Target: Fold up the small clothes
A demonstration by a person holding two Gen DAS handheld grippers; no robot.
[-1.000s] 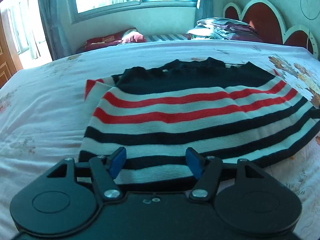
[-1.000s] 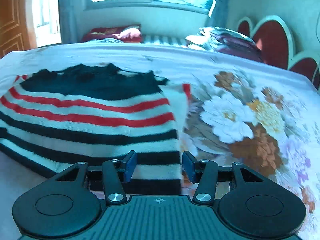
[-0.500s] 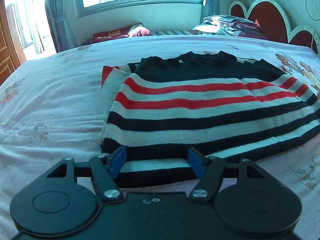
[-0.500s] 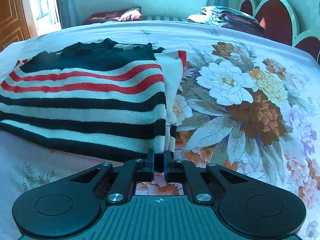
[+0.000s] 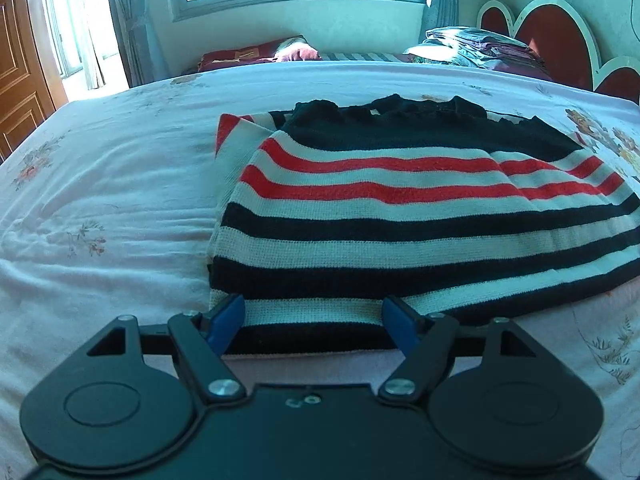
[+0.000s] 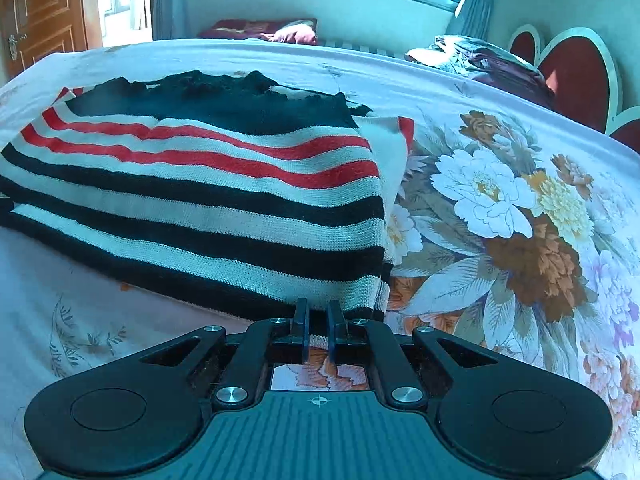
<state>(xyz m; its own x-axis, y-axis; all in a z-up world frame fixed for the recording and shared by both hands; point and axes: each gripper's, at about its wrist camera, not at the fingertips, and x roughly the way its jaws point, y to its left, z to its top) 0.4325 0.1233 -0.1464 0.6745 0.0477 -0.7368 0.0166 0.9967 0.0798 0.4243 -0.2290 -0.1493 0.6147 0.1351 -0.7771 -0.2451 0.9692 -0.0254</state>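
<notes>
A: Nearest the right wrist camera, the right claw [image 6: 318,320] is now pinching the near right corner of the red, white and black striped knit sweater [image 6: 224,200]; a second ago its jaws were standing apart over that hem.

B: And the left claw [image 5: 314,320] is doing the opposite: its blue pads [image 5: 224,316] are spreading wider, with the sweater's near hem lying between them but not squeezed.

A: So only one corner is being gripped; the fold probably cannot start until the left one closes too.

B: The sweater itself is lying flat on the floral white bedsheet [image 5: 100,200], already partly folded, its black neckline at the far edge.

A: Beyond that edge the bed is offering open sheet, and the right side is showing bare flower print. The stacked dark bedding [image 6: 480,60] and the red scalloped headboard [image 6: 576,76] are sitting well apart, farther back.
</notes>
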